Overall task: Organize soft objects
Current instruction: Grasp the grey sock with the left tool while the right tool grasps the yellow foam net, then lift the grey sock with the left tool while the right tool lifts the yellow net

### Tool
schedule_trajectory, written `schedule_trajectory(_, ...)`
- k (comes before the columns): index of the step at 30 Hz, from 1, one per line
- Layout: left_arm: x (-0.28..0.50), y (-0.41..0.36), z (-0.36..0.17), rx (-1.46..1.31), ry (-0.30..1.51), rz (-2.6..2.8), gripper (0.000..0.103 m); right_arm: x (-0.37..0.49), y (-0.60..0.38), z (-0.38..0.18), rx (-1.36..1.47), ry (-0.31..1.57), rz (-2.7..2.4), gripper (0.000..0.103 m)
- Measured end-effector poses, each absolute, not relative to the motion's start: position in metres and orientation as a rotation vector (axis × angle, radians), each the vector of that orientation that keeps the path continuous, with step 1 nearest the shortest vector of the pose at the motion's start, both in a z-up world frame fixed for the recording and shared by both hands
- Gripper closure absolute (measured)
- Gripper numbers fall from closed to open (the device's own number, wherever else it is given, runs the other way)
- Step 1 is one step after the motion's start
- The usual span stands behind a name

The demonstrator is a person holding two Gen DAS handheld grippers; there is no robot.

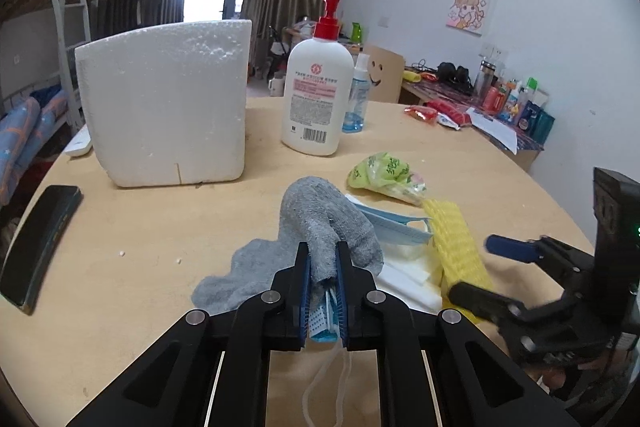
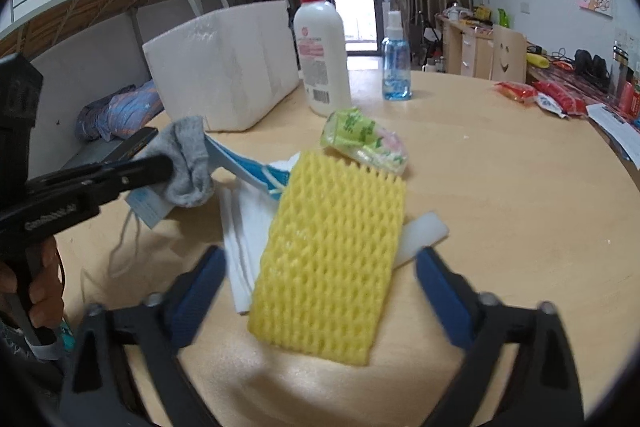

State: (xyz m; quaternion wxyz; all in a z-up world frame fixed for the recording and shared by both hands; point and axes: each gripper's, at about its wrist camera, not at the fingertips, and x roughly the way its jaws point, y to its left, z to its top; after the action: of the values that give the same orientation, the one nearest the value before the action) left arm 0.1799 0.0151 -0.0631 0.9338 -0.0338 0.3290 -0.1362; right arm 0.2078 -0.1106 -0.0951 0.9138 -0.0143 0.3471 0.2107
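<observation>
Left gripper (image 1: 323, 259): jaws closed tight on the grey sock (image 1: 328, 227), with a blue face mask (image 1: 394, 225) pinched in alongside it; the mask's ear loop hangs below the jaws.
Sock position: bunched between the pads, lifted off the round wooden table (image 1: 160, 227), its tail draping down to the tabletop.
Right gripper (image 2: 320, 267): jaws wide apart, gripping nothing.
Yellow foam net (image 2: 332, 255): lies flat on the table, between the right gripper's fingers, not touched by either pad.
White foam sheets (image 2: 244, 227): under the net's left edge.
Green packet (image 2: 364, 139): just beyond the net.
Styrofoam box (image 1: 164, 103): stands at the back left of the table, well apart from both grippers.
</observation>
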Motion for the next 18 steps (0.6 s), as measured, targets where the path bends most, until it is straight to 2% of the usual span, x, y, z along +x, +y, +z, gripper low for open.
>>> schedule_trajectory(1, 0.178, 0.015, -0.065, -0.068, 0.675, -0.281, 0.091, 0.208, -0.109, -0.097, -0.035, 0.728, 0.435, 0.024)
schedule_trajectory(5, 0.171, 0.016, -0.069, -0.068, 0.684, -0.299, 0.091, 0.209, -0.107, -0.104, -0.045, 0.758, 0.41, 0.035)
schedule_trajectory(9, 0.164, 0.022, -0.07, -0.071, 0.679, -0.293, 0.09, 0.208, -0.115, -0.104, -0.038, 0.764, 0.378, 0.059)
schedule_trajectory(10, 0.164, 0.025, -0.069, -0.073, 0.676, -0.28, 0.086, 0.208, -0.118, -0.104, -0.03, 0.766, 0.37, 0.065)
schedule_trajectory(12, 0.163, 0.028, -0.069, -0.074, 0.675, -0.266, 0.072, 0.208, -0.125, -0.104, -0.004, 0.773, 0.37, 0.068)
schedule_trajectory(14, 0.16, 0.032, -0.067, -0.074, 0.661, -0.257, 0.05, 0.208, -0.13, -0.105, 0.012, 0.777, 0.363, 0.069)
schedule_trajectory(17, 0.152, 0.033, -0.061, -0.061, 0.619, -0.248, 0.038, 0.206, -0.13, -0.105, 0.01, 0.776, 0.362, 0.069)
schedule_trajectory(18, 0.151, 0.032, -0.06, -0.058, 0.611, -0.25, 0.037, 0.205, -0.129, -0.105, 0.003, 0.774, 0.364, 0.069)
